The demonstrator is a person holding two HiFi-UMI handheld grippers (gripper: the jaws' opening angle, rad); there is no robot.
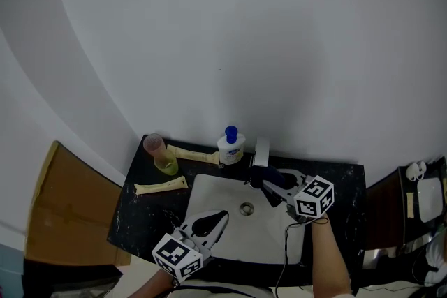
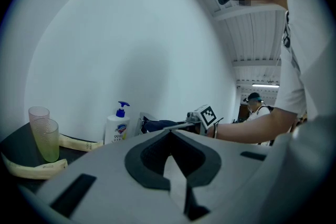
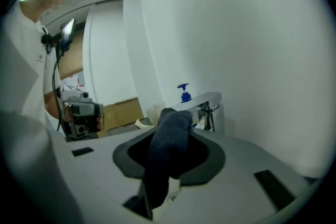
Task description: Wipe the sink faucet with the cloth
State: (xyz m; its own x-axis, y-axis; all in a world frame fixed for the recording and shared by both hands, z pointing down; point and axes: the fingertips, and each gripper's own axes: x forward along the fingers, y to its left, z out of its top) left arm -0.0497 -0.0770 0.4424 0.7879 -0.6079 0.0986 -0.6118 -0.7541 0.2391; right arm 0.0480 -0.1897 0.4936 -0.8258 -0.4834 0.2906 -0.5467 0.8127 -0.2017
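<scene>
Currently the right hand-held gripper [image 3: 177, 114] clamps a dark, nubby knit cloth [image 3: 169, 144], its bunched end just beside the flat metal faucet [image 3: 209, 99] over the white sink [image 1: 216, 195]. Left hand-held gripper [image 2: 169, 132]: jaws together, empty. Two translucent cups [image 2: 47, 139] and a white pump bottle [image 2: 116, 128] stand on the black speckled surface [image 1: 143, 213]; contents unreadable.

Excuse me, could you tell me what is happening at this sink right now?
A person has tongs in each hand. The right tongs are shut on a dark blue cloth, its end right by the faucet spout; I cannot confirm contact. The left tongs are shut and empty, held over the sink.
</scene>
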